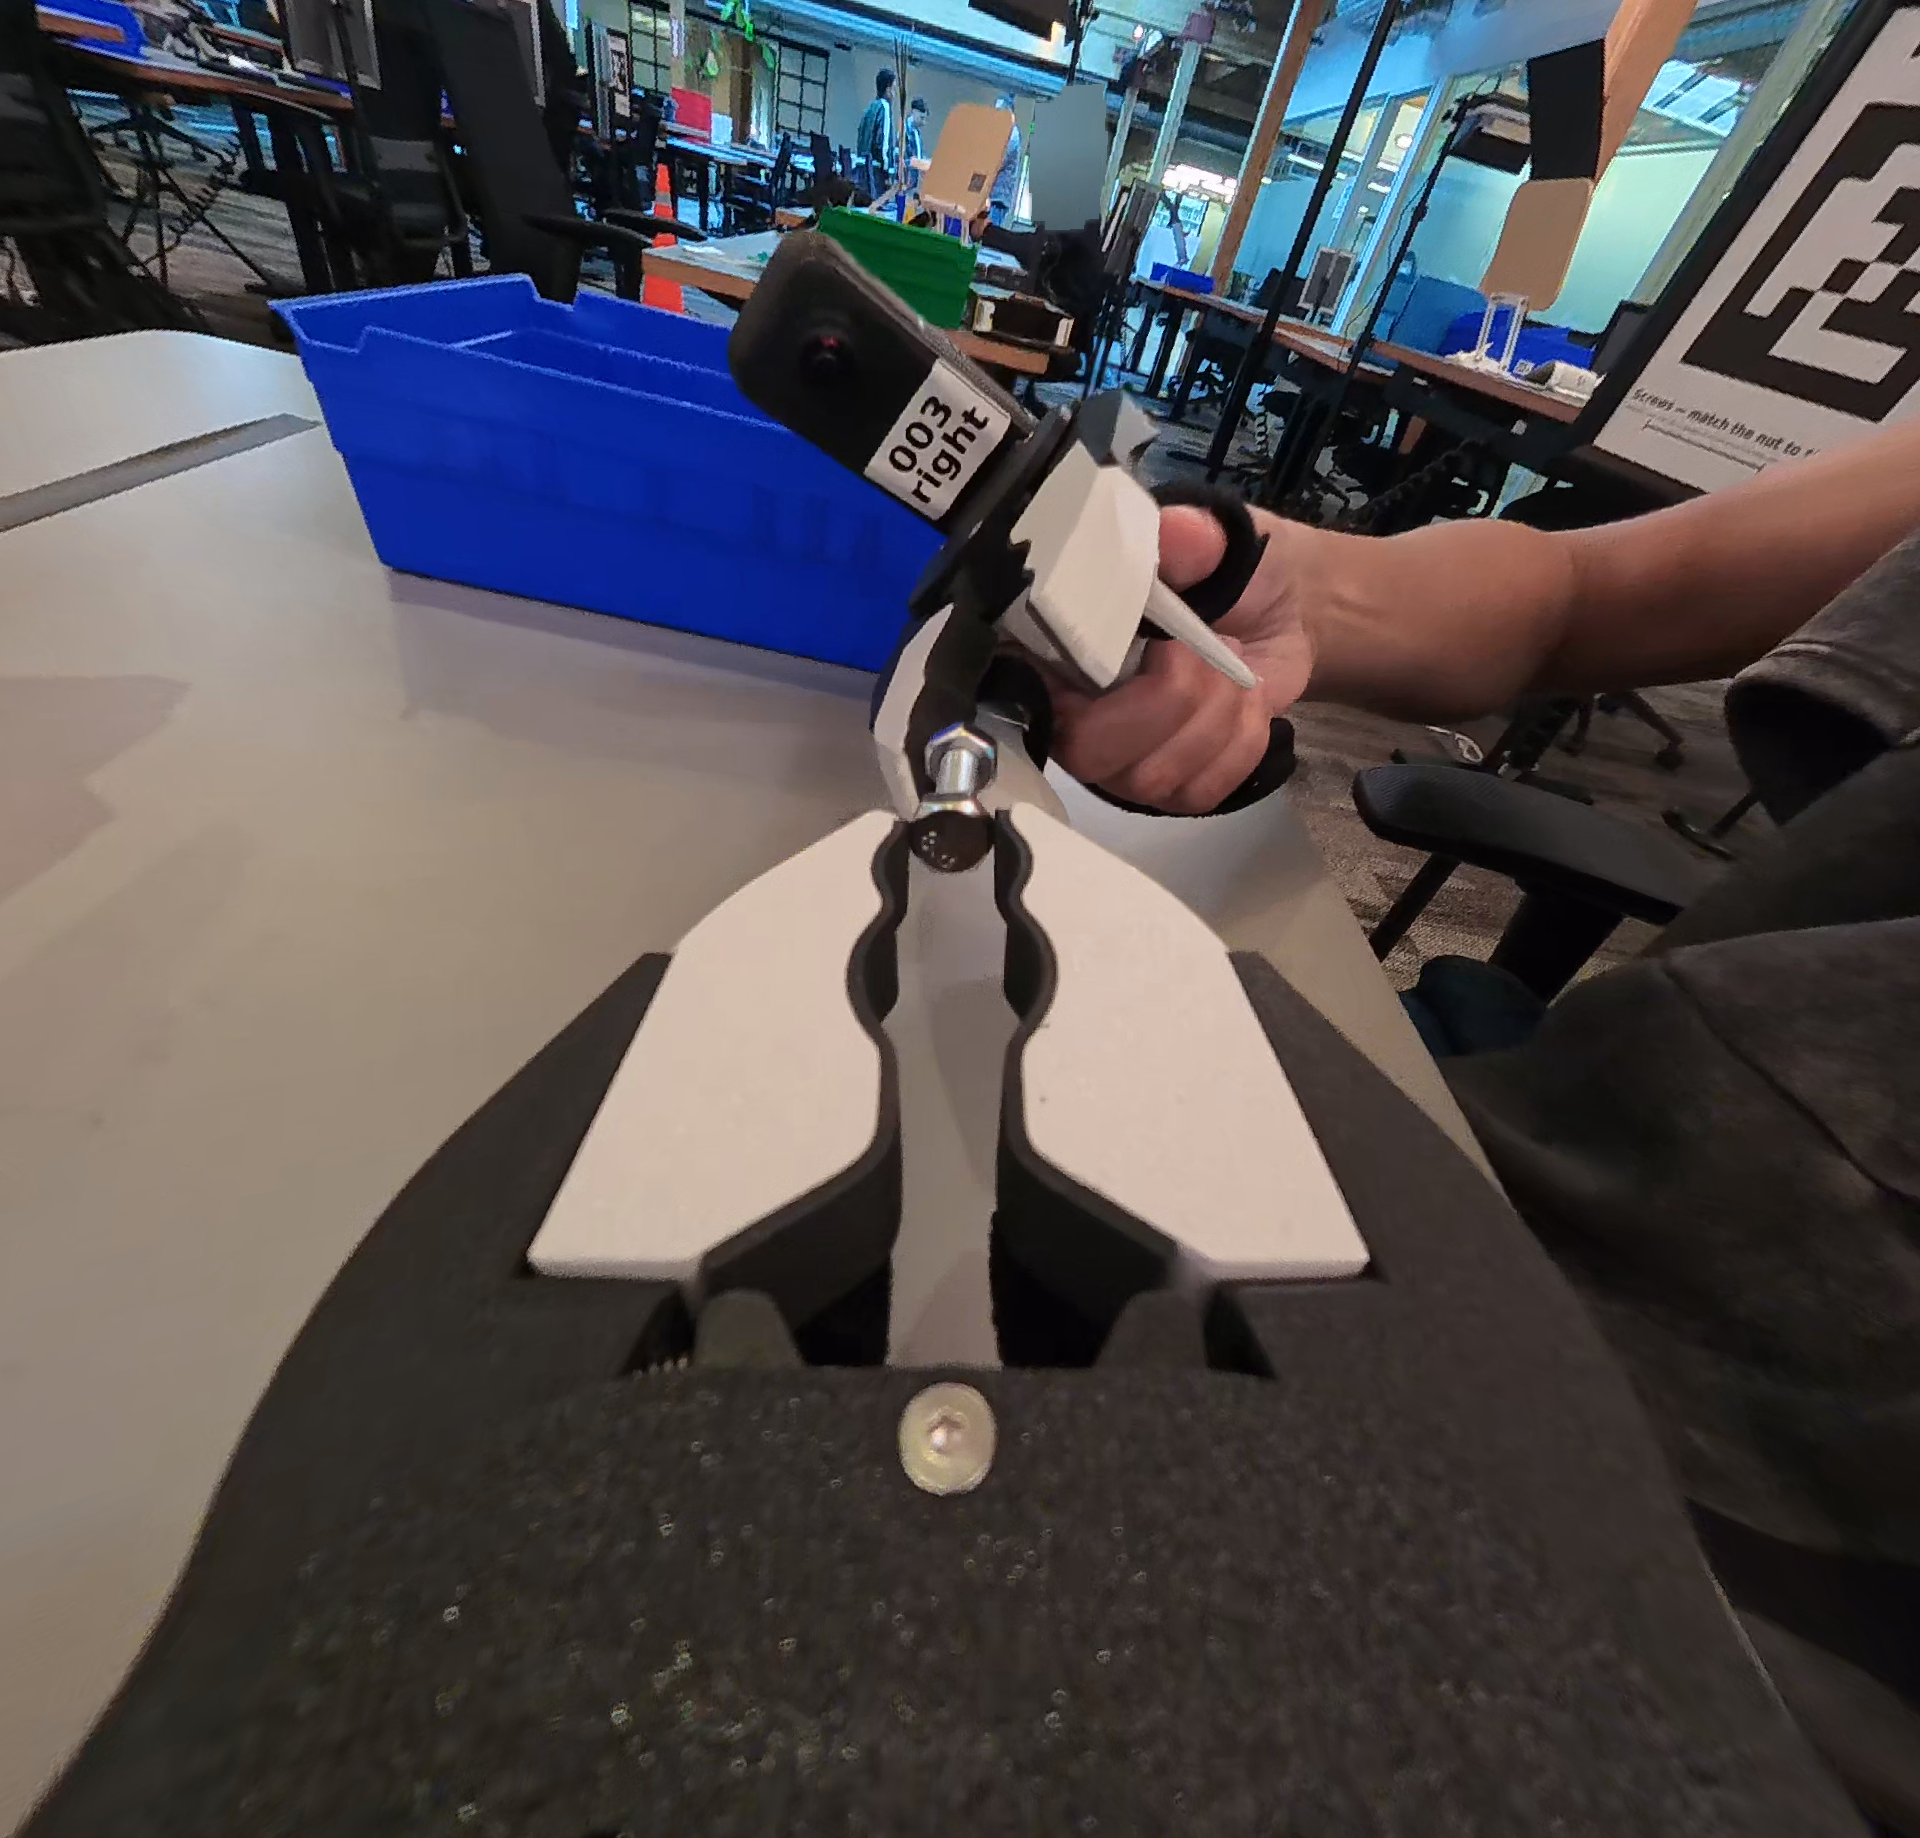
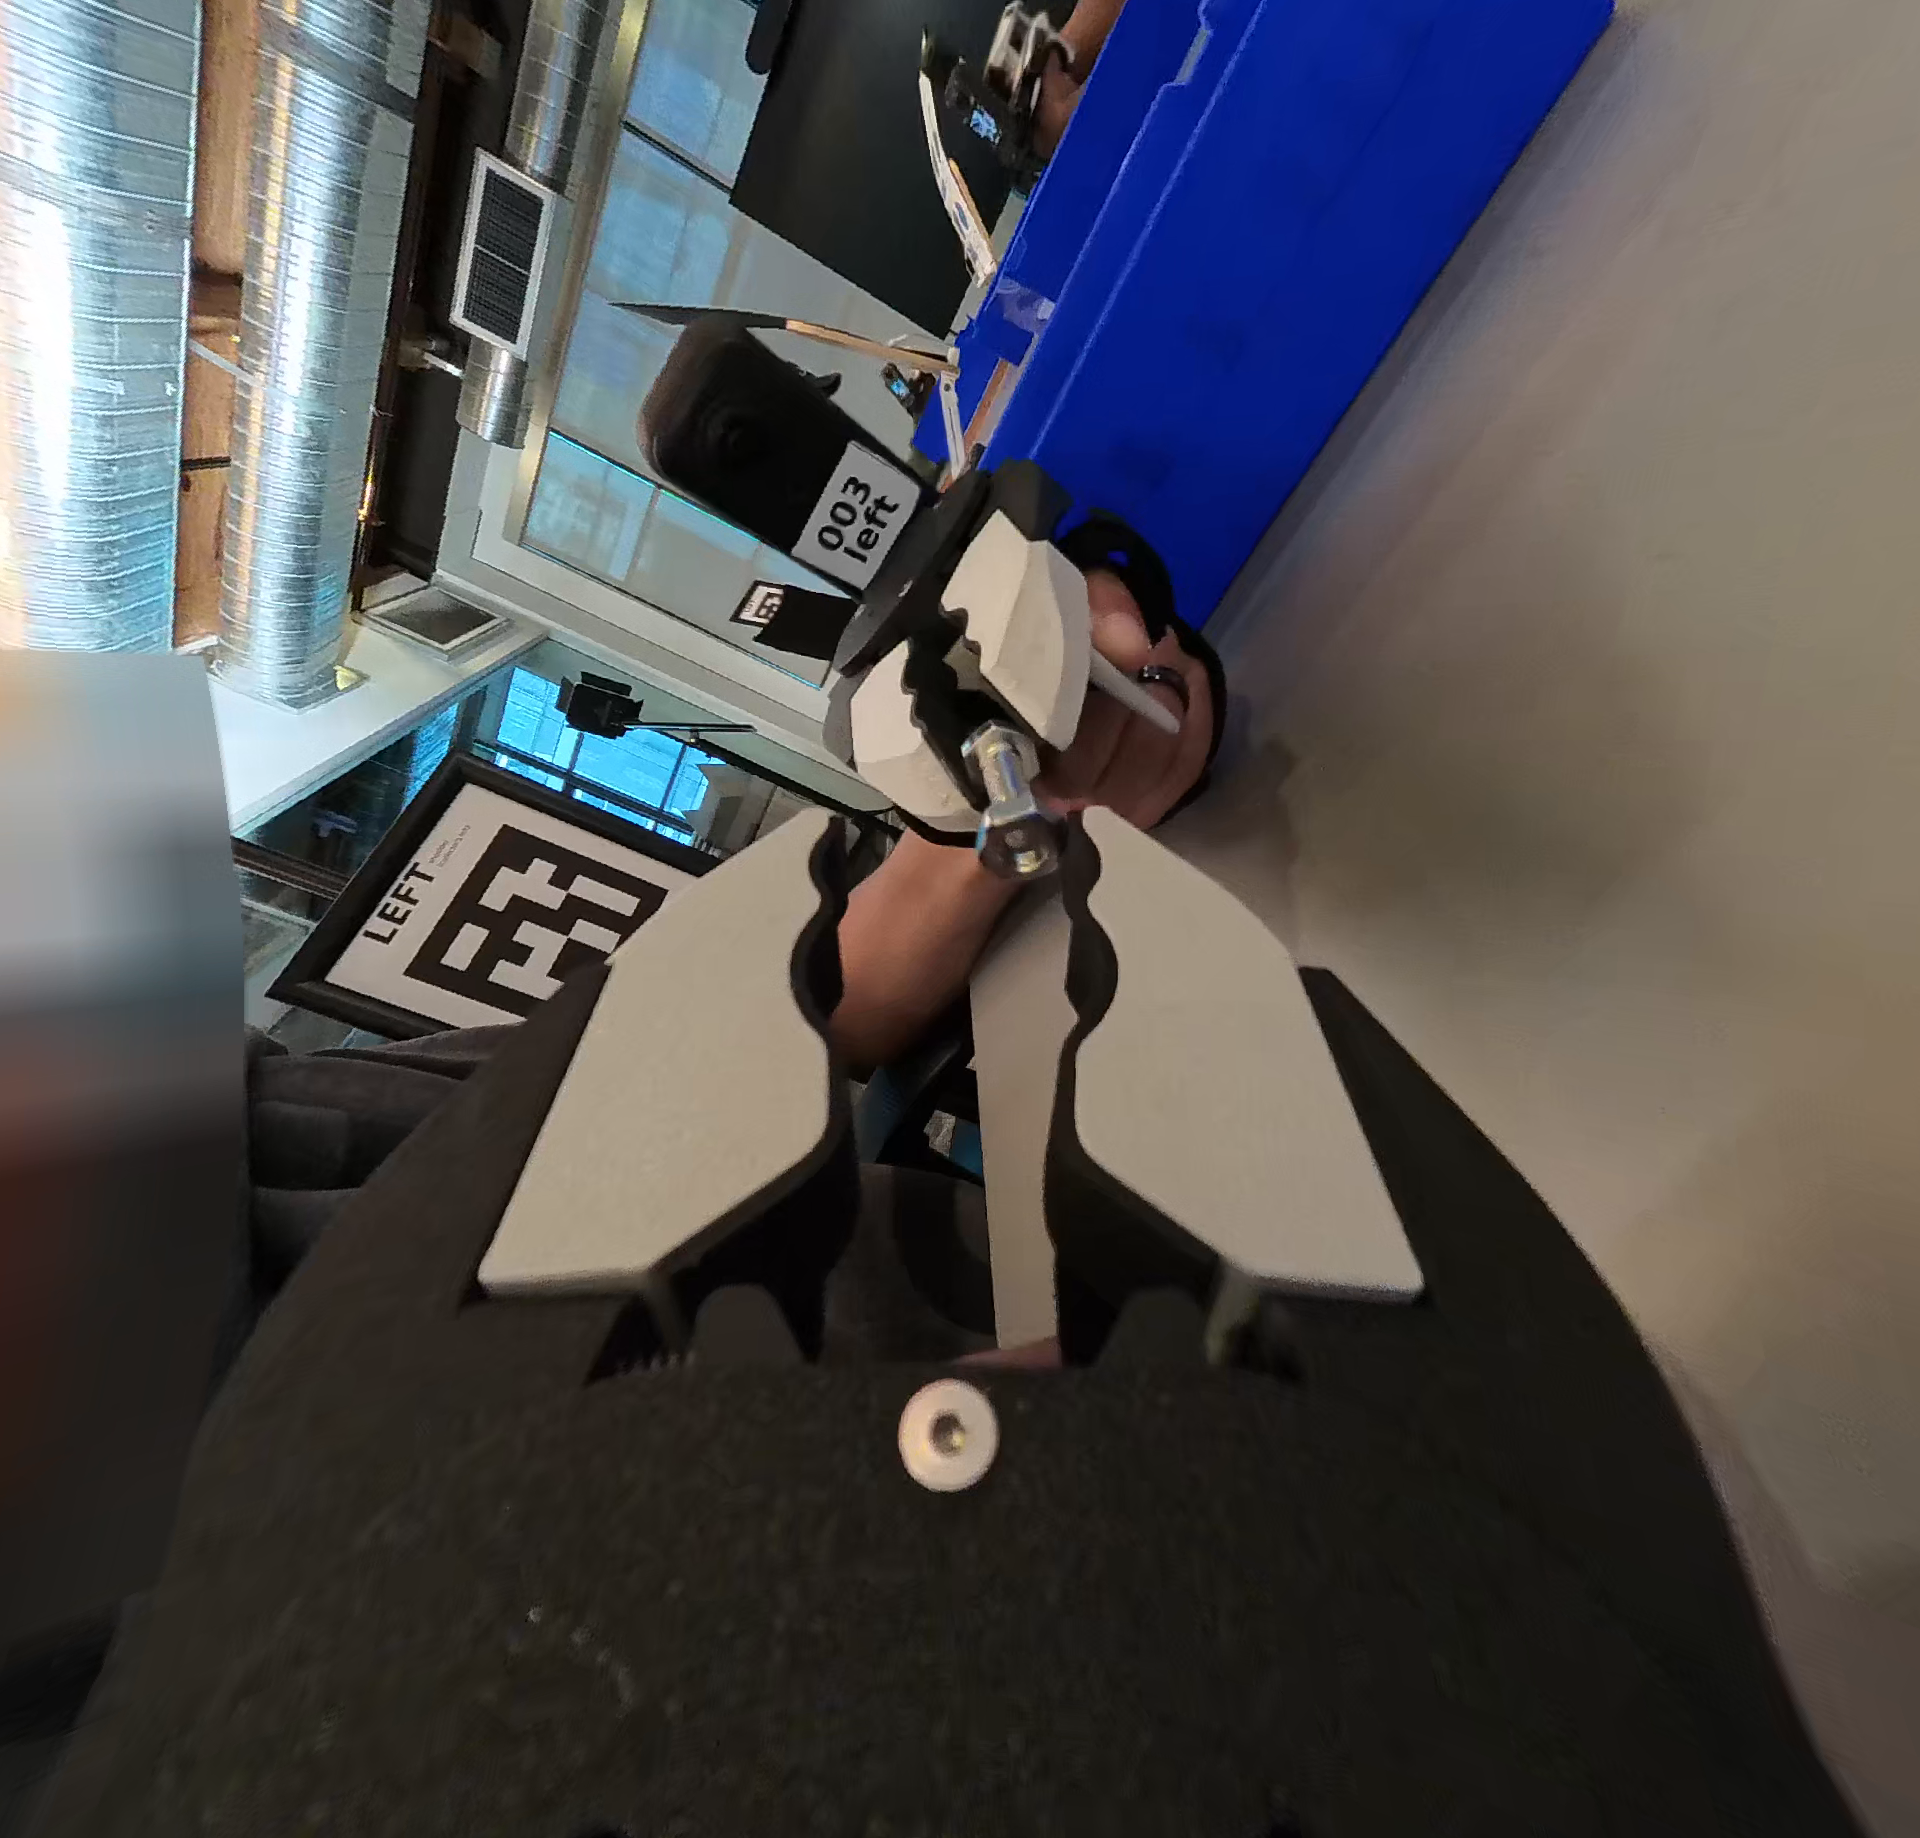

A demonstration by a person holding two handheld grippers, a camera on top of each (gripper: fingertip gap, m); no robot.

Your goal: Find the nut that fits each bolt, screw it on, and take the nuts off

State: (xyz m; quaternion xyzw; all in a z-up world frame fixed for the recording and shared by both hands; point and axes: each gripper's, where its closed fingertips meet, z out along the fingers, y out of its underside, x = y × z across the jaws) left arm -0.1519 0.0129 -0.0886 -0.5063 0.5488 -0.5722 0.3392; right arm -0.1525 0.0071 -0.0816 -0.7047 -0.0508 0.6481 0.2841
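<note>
A silver bolt [image 1: 956, 778] is held in the air over the grey table [image 1: 312, 853]. My left gripper [image 1: 948, 838] is shut on its head [image 1: 943, 846], and the shaft points away toward my right gripper [image 1: 940, 749]. A hex nut [image 1: 961, 747] sits on the far end of the shaft, at the right gripper's tips. In the right wrist view the nut [image 2: 1018, 843] lies between my right gripper's [image 2: 956, 838] parted fingers, close to the right finger [image 2: 1101, 874], with a wide gap to the left one. The left gripper [image 2: 982, 749] holds the bolt's other end.
A blue plastic bin [image 1: 582, 479] stands on the table behind the grippers; it also shows in the right wrist view [image 2: 1247, 334]. A framed black-and-white marker sign [image 1: 1818, 230] stands at the right. A person's hand [image 1: 1195, 687] holds the right gripper. An office chair [image 1: 1507, 832] is beside the table edge. The grippers are tip to tip, or close to it.
</note>
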